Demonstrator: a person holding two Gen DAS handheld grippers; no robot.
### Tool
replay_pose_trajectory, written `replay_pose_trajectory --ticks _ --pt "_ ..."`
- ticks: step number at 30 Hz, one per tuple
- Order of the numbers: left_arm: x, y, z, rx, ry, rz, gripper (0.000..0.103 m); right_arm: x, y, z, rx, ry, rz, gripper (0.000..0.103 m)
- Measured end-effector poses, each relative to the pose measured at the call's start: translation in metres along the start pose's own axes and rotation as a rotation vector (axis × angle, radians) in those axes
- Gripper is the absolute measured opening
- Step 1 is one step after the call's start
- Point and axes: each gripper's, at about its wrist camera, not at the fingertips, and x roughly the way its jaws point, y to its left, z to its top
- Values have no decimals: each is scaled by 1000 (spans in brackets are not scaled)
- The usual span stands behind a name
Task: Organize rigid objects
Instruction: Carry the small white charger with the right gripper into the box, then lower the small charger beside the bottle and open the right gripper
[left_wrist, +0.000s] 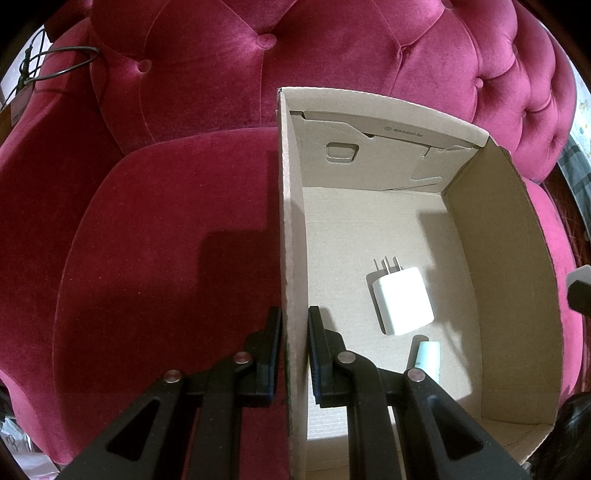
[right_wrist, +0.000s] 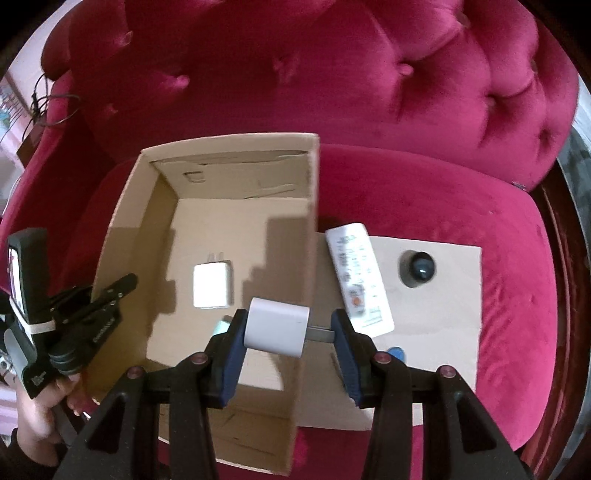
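An open cardboard box sits on a red velvet sofa. Inside lie a white charger plug and a small pale tube. My left gripper is shut on the box's left wall, one finger on each side; it shows in the right wrist view. My right gripper is shut on a white plug adapter, held by body and prongs above the box's right wall.
A flat cardboard sheet lies right of the box on the sofa seat. On it lie a white remote, a dark round object and a small blue item. A black cable hangs at the sofa's left arm.
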Motion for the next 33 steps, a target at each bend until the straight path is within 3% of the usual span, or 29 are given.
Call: replay_pose_trajectory --ticks 15,33 --pt "0 -1 0 1 0 2 15 39 55 11 -88 55 53 48" --pt "1 -1 0 2 0 3 15 107 63 6 -57 187 47 47"
